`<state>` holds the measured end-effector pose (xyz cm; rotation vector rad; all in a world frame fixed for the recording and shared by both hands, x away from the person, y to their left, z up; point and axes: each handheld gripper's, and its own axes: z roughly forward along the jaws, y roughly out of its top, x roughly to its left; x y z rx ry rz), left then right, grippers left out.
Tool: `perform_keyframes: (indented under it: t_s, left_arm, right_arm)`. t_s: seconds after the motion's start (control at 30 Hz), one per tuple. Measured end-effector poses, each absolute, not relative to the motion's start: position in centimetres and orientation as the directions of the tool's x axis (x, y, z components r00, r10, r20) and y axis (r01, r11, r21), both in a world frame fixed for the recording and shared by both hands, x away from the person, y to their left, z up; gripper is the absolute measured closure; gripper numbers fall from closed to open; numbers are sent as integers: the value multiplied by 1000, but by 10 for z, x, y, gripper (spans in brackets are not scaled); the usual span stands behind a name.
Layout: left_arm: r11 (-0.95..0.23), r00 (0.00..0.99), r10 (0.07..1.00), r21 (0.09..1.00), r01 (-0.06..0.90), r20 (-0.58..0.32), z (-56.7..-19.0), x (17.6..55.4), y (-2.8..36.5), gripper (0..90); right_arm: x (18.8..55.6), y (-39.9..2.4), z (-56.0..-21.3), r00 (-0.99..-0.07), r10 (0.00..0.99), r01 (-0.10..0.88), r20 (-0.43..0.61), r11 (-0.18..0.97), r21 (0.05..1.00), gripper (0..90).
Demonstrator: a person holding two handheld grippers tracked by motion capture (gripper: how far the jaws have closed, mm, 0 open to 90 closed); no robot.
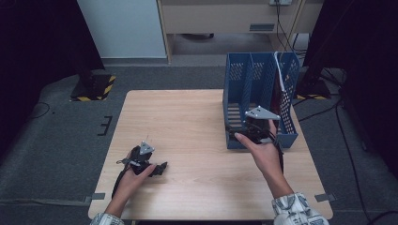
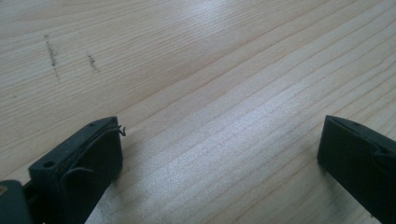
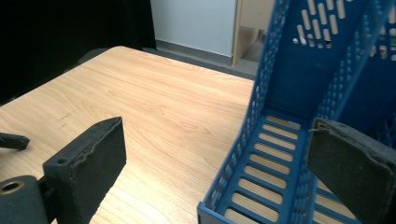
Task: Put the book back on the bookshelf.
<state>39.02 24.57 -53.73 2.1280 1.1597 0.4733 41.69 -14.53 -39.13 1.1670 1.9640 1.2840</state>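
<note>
A blue perforated file rack (image 1: 260,93) with upright dividers stands at the table's right rear. My right gripper (image 1: 251,133) is held at the rack's open front, jaws wide apart. In the right gripper view its jaws straddle the rack's left wall (image 3: 243,154), one pad over the table and the other over the slotted floor (image 3: 271,177). My left gripper (image 1: 159,168) rests low over the wooden tabletop (image 1: 187,122) at the front left, open. Between its jaws in the left gripper view lies bare wood (image 2: 219,126) and nothing else.
A white cable (image 1: 280,75) hangs over the rack's right compartment. Black stands with yellow-striped bases (image 1: 94,86) sit on the grey carpet beyond the table, and cables trail on the floor at the right.
</note>
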Motion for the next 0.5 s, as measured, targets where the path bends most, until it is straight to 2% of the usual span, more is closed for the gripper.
perform_keyframes:
  t_s: [0.5]
  left_arm:
    - [-392,545,838,698,599,3,-537,391,244,0]
  right_arm:
    - [415,-133,-397,-517,855,394,46,190,899,54]
